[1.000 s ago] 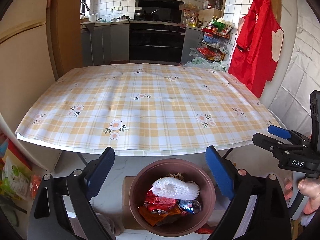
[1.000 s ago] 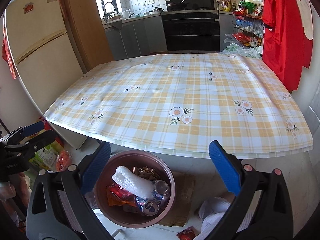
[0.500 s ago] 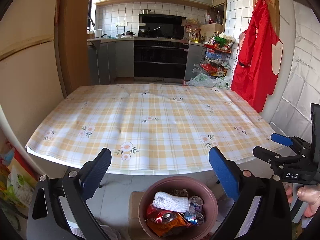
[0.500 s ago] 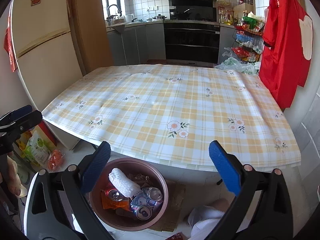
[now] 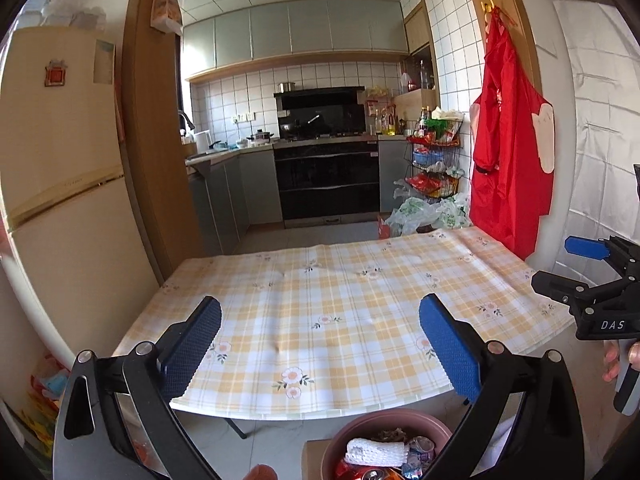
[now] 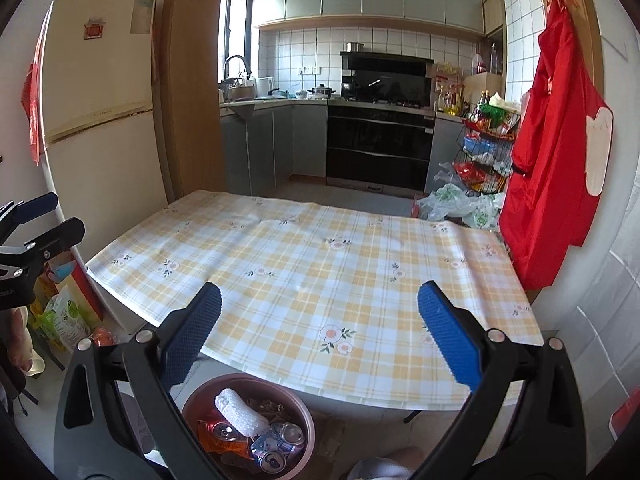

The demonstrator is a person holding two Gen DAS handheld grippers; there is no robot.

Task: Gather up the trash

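Note:
A brown round bin (image 6: pixel 244 381) stands on the floor under the near edge of the table (image 6: pixel 320 248), which has a yellow plaid flowered cloth. In the bin lie a white foam net (image 6: pixel 236 406), crushed cans (image 6: pixel 272 460) and wrappers. Only the bin's top (image 5: pixel 384 420) shows at the bottom of the left wrist view. My left gripper (image 5: pixel 320 312) is open above the table's near edge, nothing between its blue pads. My right gripper (image 6: pixel 320 300) is open too, and empty. Each shows in the other's view, the right gripper (image 5: pixel 568 266) and the left gripper (image 6: pixel 52 220).
A cream fridge (image 6: pixel 100 120) and a wooden pillar (image 6: pixel 192 100) stand left of the table. A red apron (image 6: pixel 552 152) hangs on the right wall. A wire rack (image 6: pixel 484 152) and plastic bags (image 6: pixel 456 200) sit past the far right corner. Packets (image 6: pixel 68 316) lie on the floor at left.
Both grippers have risen and tilted upward. The bin has slid to the bottom of both views and more of the kitchen wall and ceiling shows. The jaws stay wide apart.

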